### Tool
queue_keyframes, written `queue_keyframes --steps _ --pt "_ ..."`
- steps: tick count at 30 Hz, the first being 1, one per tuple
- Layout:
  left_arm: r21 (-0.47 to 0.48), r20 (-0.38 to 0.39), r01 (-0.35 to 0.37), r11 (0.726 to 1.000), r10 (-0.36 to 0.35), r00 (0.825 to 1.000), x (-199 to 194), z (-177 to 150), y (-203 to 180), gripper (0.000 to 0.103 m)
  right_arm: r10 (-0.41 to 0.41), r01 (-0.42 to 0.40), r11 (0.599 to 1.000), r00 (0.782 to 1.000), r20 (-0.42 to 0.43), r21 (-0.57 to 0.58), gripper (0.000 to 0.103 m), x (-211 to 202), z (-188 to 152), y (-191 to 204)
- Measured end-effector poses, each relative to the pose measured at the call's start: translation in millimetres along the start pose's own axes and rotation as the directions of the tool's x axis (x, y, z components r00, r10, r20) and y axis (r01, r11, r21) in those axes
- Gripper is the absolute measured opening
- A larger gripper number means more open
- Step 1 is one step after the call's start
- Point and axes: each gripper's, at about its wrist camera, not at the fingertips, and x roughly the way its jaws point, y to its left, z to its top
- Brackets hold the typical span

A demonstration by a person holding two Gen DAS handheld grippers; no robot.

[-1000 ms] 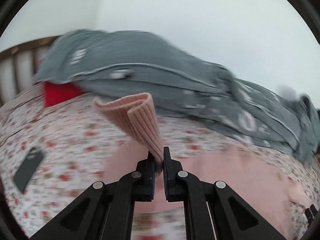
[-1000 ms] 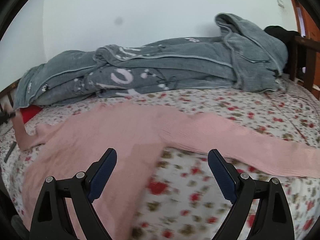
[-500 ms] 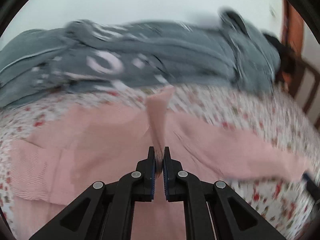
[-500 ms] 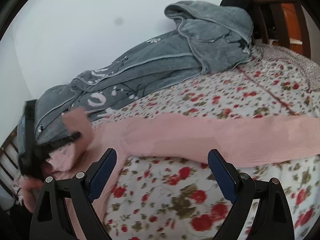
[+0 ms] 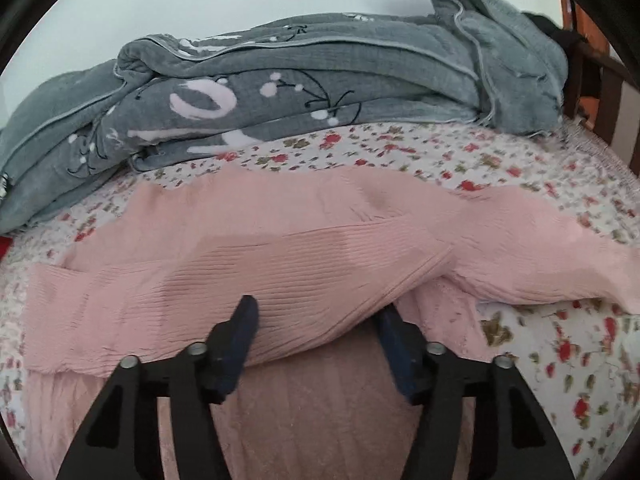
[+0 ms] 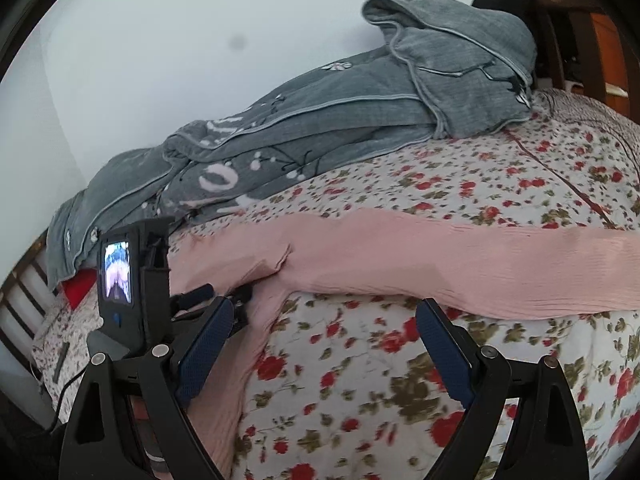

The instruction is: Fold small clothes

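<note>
Pink ribbed knit makes up the sweater [image 5: 248, 264], which is spread flat across the flowered bedspread [image 5: 552, 344] of the bed. One sleeve [image 5: 224, 300] is laid folded over the body, its cuff ending at the left, while the other sleeve [image 6: 460, 264] is stretched out towards the right. A grey patterned blanket [image 5: 320, 92] is heaped along the far side, against the wall.

The left gripper [image 5: 316, 322] is seen with its jaws opening; the folded sleeve lies between them and drapes over the right finger, but it is no longer pinched. One second ago the cuff was clamped between shut jaws and held up over the left part of the bed; since then it has been carried across and laid down on the body.

The right gripper [image 6: 324, 328] is held wide with nothing between its fingers, over the near bedspread, as it was before. In its view the back of the left gripper, with a small lit screen [image 6: 116, 270], is now seen at the left.
</note>
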Motion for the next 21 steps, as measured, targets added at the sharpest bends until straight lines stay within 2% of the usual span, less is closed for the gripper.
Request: queue_keyframes --steps 3,5,6,9,11,13,14,17,19,21 --pt "-0.029 0.007 0.046 0.999 -0.046 0.999 -4.6 -1.2 8.0 0.074 -0.009 0.009 1.0 1.0 -0.006 -0.025 0.091 3.8 -2.9 6.3" --pt "-0.05 -0.024 0.092 0.994 -0.093 0.995 -6.4 -4.5 15.5 0.08 -0.012 0.012 1.0 1.0 -0.018 -0.029 0.091 7.8 -3.5 7.6" --pt "-0.051 -0.05 0.118 0.992 -0.121 0.991 -7.1 -8.8 20.8 0.08 -0.014 0.014 0.999 1.0 -0.021 -0.03 0.091 9.2 -3.3 7.5" --pt "-0.069 -0.041 0.106 0.992 -0.109 0.993 -21.0 -18.3 42.5 0.08 -0.028 0.028 0.999 0.999 -0.015 -0.041 0.091 10.0 -1.7 7.9" --pt "-0.128 -0.017 0.121 0.984 -0.124 0.992 -34.3 -20.4 65.6 0.08 -0.036 0.036 0.998 0.999 -0.002 -0.049 0.091 9.2 -1.1 8.3" --pt "-0.218 0.035 0.148 0.965 -0.143 0.989 -51.1 -21.5 100.4 0.08 -0.028 0.028 0.998 1.0 -0.003 -0.057 0.091 10.8 -1.0 10.3" --pt "-0.245 0.05 0.131 0.961 -0.123 0.991 -56.7 -20.8 115.6 0.08 -0.031 0.031 0.997 1.0 -0.002 -0.067 0.091 11.7 -1.6 12.3" --pt "-0.272 0.062 0.022 0.962 -0.005 0.998 -65.2 -21.8 153.4 0.08 -0.046 0.046 0.994 0.999 0.011 -0.094 0.084 14.2 -3.6 20.1" --pt "-0.278 0.064 -0.098 0.956 0.12 0.991 -66.5 -25.8 183.9 0.08 -0.058 0.059 0.991 0.998 0.015 -0.119 0.078 17.6 -5.0 27.8" --pt "-0.309 0.042 -0.162 0.937 0.184 0.982 -63.9 -30.3 210.5 0.08 -0.071 0.072 0.985 0.997 0.012 -0.156 0.072 24.0 -6.9 38.3"
